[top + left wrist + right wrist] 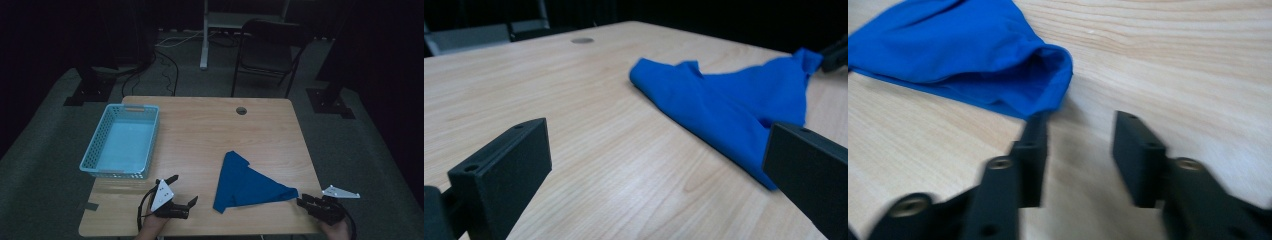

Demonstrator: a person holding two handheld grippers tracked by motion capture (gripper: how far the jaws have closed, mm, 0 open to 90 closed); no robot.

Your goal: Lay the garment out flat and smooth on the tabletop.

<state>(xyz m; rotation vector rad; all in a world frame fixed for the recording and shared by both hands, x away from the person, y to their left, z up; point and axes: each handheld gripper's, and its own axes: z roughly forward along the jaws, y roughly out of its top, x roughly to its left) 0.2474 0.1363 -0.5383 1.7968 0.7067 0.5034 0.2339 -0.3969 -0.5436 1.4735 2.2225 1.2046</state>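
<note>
A blue cloth (pixel 245 182) lies folded into a rough triangle on the wooden table (pixel 200 130), right of centre near the front edge. My left gripper (pixel 183 190) rests on the table to the cloth's left, open and holding nothing. In the left gripper view its wide-apart jaws frame the cloth (pixel 719 100), and the left gripper (pixel 656 140) points at bare wood. My right gripper (pixel 301 201) sits at the cloth's right corner. In the right gripper view the right gripper (pixel 1080 135) is open, one jaw just touching the cloth's rolled edge (pixel 1048 75), nothing between the jaws.
A light blue plastic basket (pixel 92 150) stands empty at the table's left side. A round cable hole (pixel 241 110) is near the far edge. A dark folding chair (pixel 267 45) stands behind the table, with cables on the floor.
</note>
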